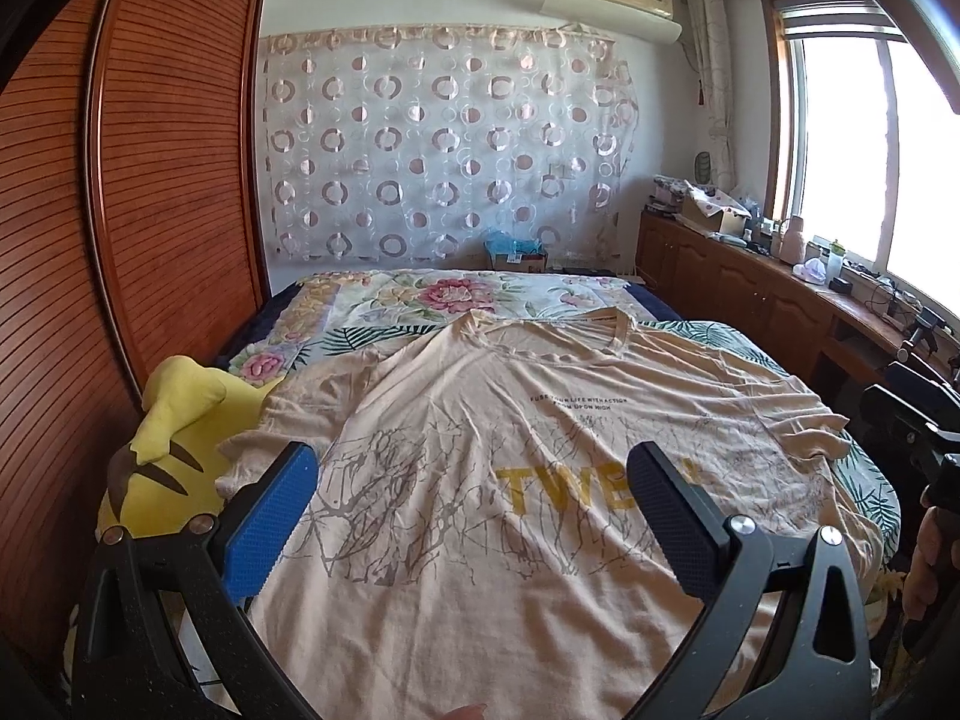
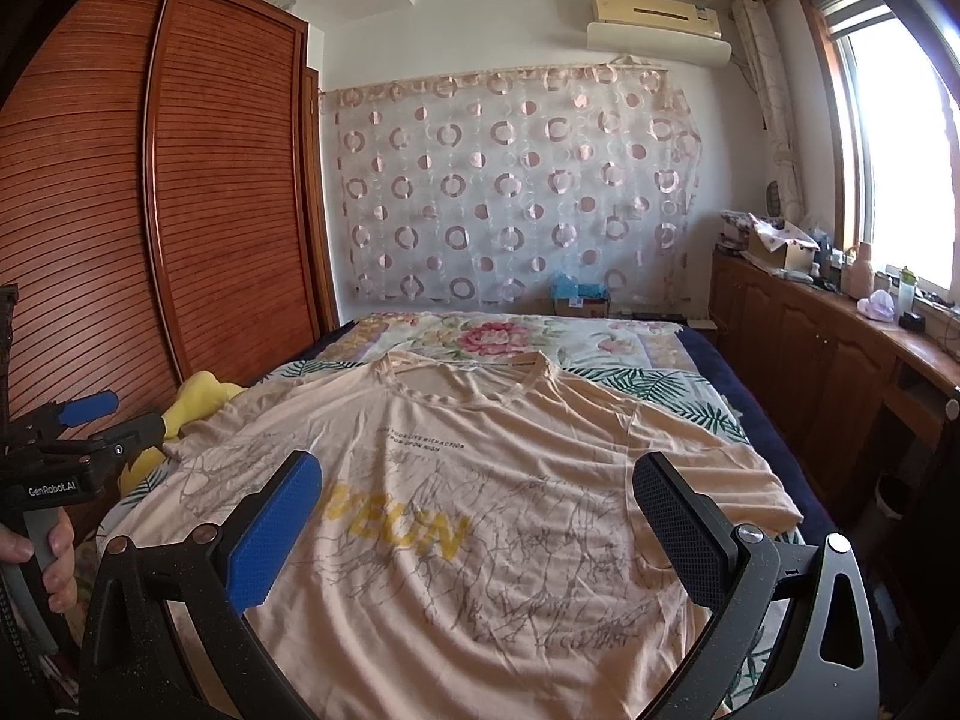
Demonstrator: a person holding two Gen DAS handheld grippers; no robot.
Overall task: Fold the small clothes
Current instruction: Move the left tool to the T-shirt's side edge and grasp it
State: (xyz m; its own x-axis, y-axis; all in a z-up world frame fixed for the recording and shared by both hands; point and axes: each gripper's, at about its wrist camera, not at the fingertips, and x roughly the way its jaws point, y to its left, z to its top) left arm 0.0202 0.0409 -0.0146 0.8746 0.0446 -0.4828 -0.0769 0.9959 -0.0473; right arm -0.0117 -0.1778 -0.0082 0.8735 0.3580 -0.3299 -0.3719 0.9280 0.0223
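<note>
Both grippers hover low over the near hem of a peach T-shirt, and each pair of fingers is spread wide with nothing between them. From the left wrist view, the left gripper shows 1 blue pad on the left and 1 dark pad on the right — the shirt's cloth fills the gap below them. At far left a yellow plush toy lies against the wooden wardrobe, touching the shirt's left sleeve.

The shirt lies flat and face up on the bed, collar pointing away toward the floral bedding, with yellow lettering and grey line drawings across the chest. Its cloth is lightly wrinkled, and both sleeves are spread out to the sides.

From the right wrist view, the right gripper sits over the shirt's lower right part, again with a blue pad left and a dark pad right. A hand holds the left gripper's handle at that view's left edge. Along the right wall runs a cluttered wooden cabinet under the window.
</note>
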